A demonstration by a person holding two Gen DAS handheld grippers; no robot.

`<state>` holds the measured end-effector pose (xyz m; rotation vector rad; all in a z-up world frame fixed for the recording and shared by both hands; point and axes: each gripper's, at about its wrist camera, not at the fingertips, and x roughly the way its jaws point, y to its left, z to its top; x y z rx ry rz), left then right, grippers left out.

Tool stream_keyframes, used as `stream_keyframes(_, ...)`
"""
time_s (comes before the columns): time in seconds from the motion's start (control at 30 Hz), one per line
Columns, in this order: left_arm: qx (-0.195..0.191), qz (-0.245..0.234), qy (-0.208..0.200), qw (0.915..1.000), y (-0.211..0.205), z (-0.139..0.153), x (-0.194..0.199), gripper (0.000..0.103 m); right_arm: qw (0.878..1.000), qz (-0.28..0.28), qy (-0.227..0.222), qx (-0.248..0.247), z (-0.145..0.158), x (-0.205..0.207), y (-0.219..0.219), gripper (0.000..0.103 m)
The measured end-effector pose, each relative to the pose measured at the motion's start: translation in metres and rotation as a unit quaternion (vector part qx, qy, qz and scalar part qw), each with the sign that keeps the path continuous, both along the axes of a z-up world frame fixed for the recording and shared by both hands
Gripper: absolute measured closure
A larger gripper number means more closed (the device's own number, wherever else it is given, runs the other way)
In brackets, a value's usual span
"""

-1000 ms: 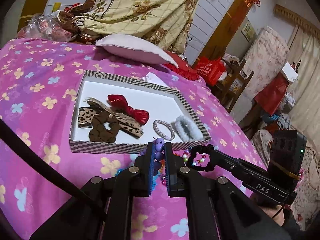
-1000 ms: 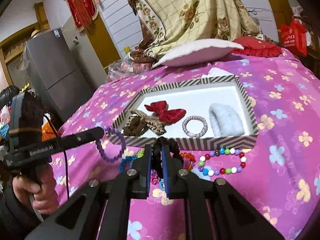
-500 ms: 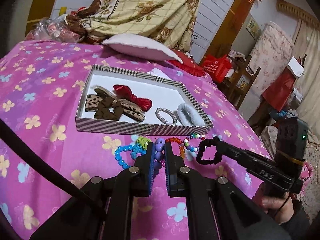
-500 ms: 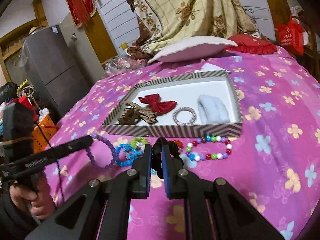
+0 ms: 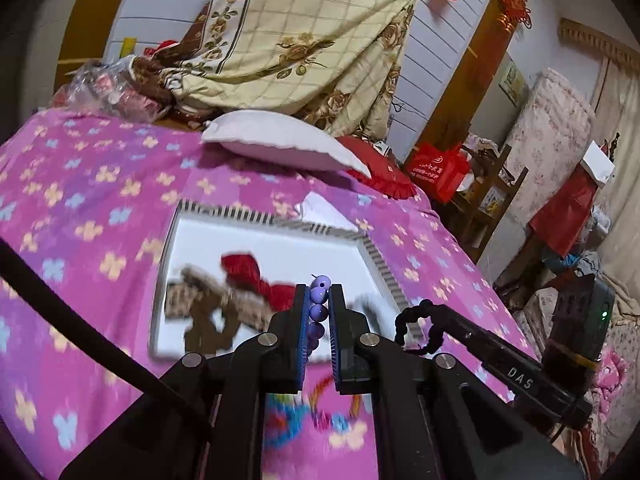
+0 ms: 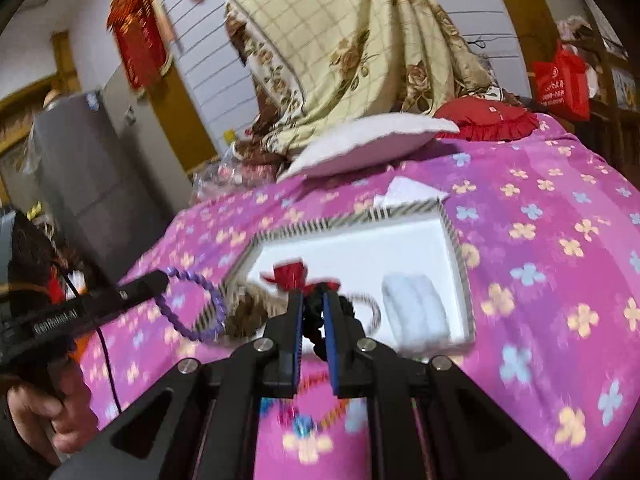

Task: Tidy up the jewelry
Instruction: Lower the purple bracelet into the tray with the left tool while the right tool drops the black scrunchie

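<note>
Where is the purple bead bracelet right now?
The purple bead bracelet is pinched in the left gripper, dangling in the air at the left of the striped tray in the right wrist view.

The left wrist view looks forward along the left claw [image 5: 319,300], low over the near edge of the bed [image 5: 80,200] and close to the tray [image 5: 376,256], facing the pillow [image 5: 280,144] and hung blanket [image 5: 300,40]. The right wrist view looks the same way along the right claw [image 6: 313,312], set further right. Both share the tray [image 6: 452,224], pillow [image 6: 368,140], blanket [image 6: 340,40] and bed [image 6: 540,240], and each catches the other claw at its side.
</note>
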<state>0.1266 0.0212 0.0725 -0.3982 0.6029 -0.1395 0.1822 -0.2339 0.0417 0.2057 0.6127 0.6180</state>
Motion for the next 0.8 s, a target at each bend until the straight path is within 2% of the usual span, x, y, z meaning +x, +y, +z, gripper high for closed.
stream_keyframes(0.17, 0.023, 0.003, 0.019, 0.9996, 0.006, 0.002, 0.056, 0.103, 1.000, -0.011, 0.009, 0.001, 0.002, 0.058, 0.017, 0.093)
stream_keyframes(0.3, 0.032, -0.002, 0.036, 0.9988, 0.000, -0.002, 0.101, 0.103, 0.999, -0.023, 0.035, -0.013, -0.014, 0.105, 0.027, 0.093)
stream_keyframes(0.43, 0.012, -0.014, 0.060, 0.9980, -0.015, -0.014, 0.143, 0.103, 0.996, -0.053, 0.057, -0.038, -0.034, 0.138, 0.024, 0.093)
stream_keyframes(0.5, -0.016, -0.024, 0.075, 0.9968, -0.023, -0.025, 0.159, 0.103, 0.995, -0.065, 0.070, -0.033, -0.042, 0.149, 0.019, 0.093)
stream_keyframes(0.57, -0.029, -0.027, 0.090, 0.9952, -0.026, -0.038, 0.173, 0.103, 0.994, -0.064, 0.061, -0.058, -0.045, 0.154, 0.023, 0.093)
stream_keyframes(0.63, -0.044, -0.021, 0.129, 0.9904, -0.021, -0.059, 0.192, 0.103, 0.993, -0.064, 0.066, -0.077, -0.052, 0.158, 0.028, 0.093)
stream_keyframes(0.73, -0.032, 0.010, 0.167, 0.9854, -0.008, -0.082, 0.202, 0.103, 0.992, -0.049, 0.092, -0.078, -0.067, 0.164, 0.039, 0.093)
stream_keyframes(0.8, -0.018, 0.017, 0.171, 0.9850, -0.003, -0.086, 0.201, 0.103, 0.991, -0.036, 0.098, -0.080, -0.073, 0.165, 0.047, 0.093)
